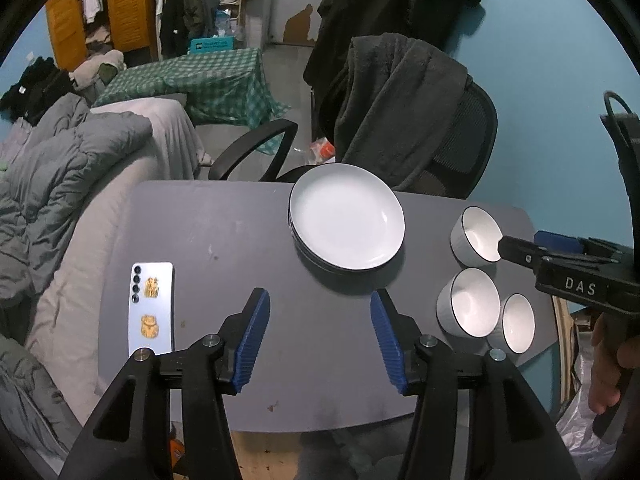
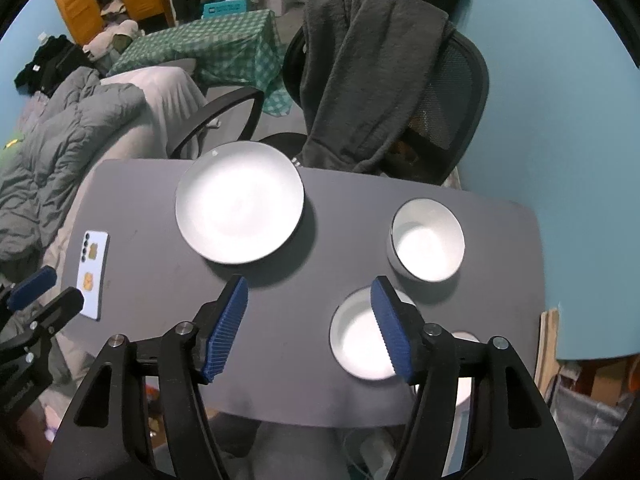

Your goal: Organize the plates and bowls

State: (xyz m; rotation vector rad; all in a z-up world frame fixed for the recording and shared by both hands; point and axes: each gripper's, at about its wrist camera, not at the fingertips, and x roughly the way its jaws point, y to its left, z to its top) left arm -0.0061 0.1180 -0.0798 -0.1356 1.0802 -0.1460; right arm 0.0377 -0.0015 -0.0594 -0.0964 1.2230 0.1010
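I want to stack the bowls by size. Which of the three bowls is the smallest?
The smallest bowl is the one nearest the table's front edge, touching the middle bowl. The far bowl stands apart; both are clearly wider.

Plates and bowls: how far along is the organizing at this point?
Done: the plates sit in one stack on the table. In hand: nothing; the left gripper and right gripper are open and empty above the table. Left: three bowls, far, middle and small, stand unstacked.
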